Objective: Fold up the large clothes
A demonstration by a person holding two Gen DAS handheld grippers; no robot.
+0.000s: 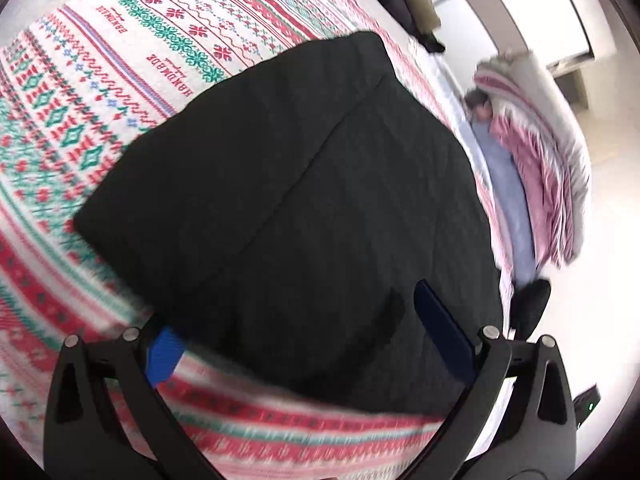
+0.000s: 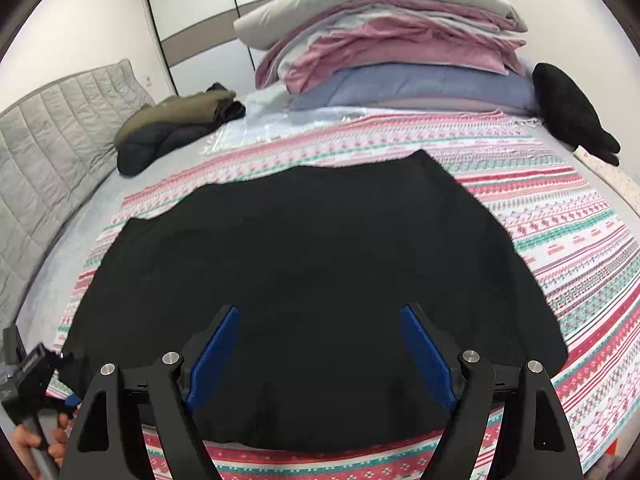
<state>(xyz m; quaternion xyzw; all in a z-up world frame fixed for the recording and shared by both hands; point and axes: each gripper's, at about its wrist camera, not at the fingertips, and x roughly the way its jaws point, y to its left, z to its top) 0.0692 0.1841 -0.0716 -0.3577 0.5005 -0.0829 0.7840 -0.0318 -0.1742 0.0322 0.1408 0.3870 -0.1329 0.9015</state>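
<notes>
A large black garment [image 2: 304, 272] lies folded flat on a red, green and white patterned blanket [image 2: 560, 208] on a bed. In the left wrist view the garment [image 1: 288, 200] fills the middle, with a fold seam running across it. My left gripper [image 1: 304, 320] is open, its blue-padded fingers straddling the garment's near edge; the left pad is partly hidden behind the cloth. My right gripper [image 2: 320, 320] is open just above the garment's near edge, holding nothing. The left gripper also shows at the lower left of the right wrist view [image 2: 48, 380], at the garment's corner.
A stack of folded bedding and pillows [image 2: 392, 40] stands at the far end of the bed. An olive and dark jacket [image 2: 176, 128] lies at the far left by the padded headboard [image 2: 52, 140]. A black item [image 2: 568, 108] sits at the far right edge.
</notes>
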